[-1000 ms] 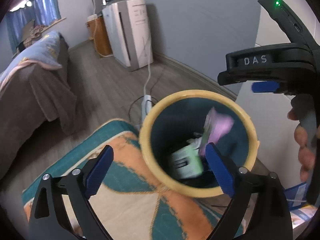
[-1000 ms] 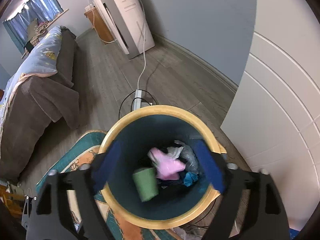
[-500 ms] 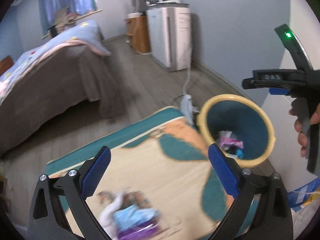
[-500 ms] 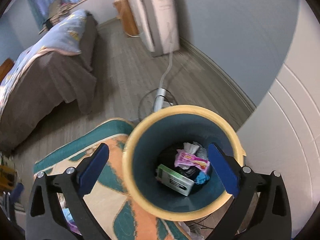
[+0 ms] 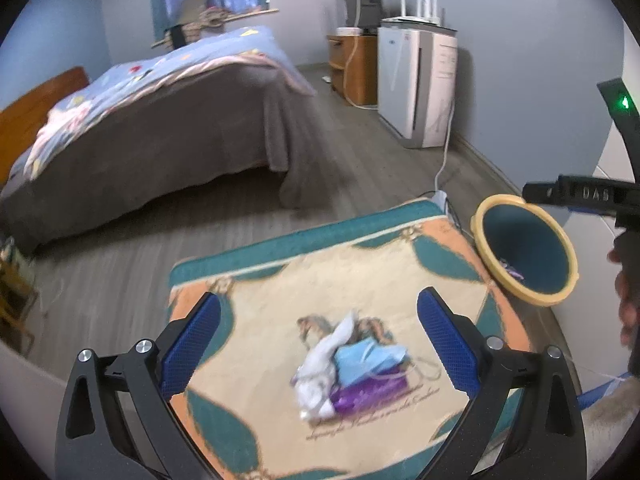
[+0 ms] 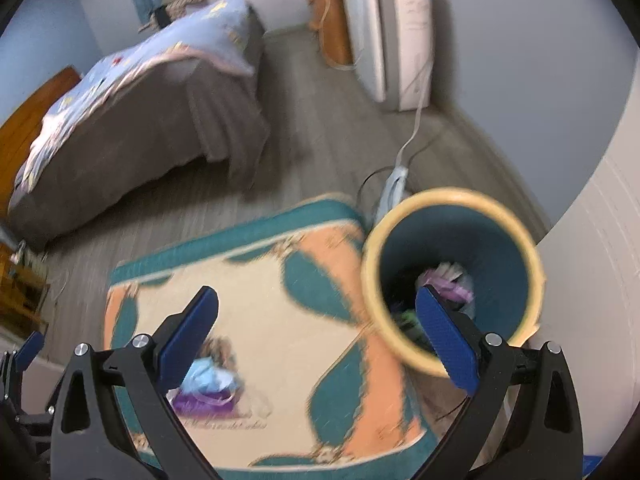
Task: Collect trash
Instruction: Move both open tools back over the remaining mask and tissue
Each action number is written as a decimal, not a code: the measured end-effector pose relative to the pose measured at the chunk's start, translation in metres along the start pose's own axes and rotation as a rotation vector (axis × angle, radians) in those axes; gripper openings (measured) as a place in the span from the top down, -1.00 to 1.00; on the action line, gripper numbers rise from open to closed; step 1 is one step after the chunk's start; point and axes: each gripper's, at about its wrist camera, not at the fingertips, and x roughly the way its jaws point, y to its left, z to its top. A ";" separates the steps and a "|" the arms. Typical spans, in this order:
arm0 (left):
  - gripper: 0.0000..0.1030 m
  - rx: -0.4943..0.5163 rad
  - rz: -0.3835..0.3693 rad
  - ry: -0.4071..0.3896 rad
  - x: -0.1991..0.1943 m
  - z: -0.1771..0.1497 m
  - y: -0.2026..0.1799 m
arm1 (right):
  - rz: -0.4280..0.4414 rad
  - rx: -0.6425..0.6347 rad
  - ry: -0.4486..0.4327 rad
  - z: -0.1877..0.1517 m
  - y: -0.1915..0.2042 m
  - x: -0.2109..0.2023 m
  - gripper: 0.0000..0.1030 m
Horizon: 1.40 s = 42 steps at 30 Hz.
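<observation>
On rug, trash pile long axis left-right, bin upright, both grippers' jaws apart.

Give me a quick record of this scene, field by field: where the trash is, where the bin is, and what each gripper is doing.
trash left: small pile on the rug, white, light blue and purple pieces
bin: yellow-rimmed bin beside the rug's corner, already holding trash
left gripper: open, empty, pointed at the pile
right gripper: open, empty, between pile and bin
background: bed, white appliance against the wall
picture quality: blurred, items in the pile not identifiable
</observation>
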 end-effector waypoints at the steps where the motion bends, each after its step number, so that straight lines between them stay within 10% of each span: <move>1: -0.89 -0.006 0.009 0.000 -0.002 -0.005 0.004 | 0.006 -0.003 0.011 -0.005 0.005 0.001 -0.89; 29: -0.89 -0.100 0.089 0.208 0.053 -0.065 0.091 | 0.041 -0.267 0.315 -0.084 0.117 0.121 -0.81; 38: -0.89 -0.118 0.086 0.243 0.062 -0.070 0.098 | 0.067 -0.329 0.447 -0.102 0.138 0.154 -0.07; 42: -0.87 -0.096 0.066 0.259 0.068 -0.071 0.092 | 0.117 -0.294 0.482 -0.103 0.136 0.159 0.85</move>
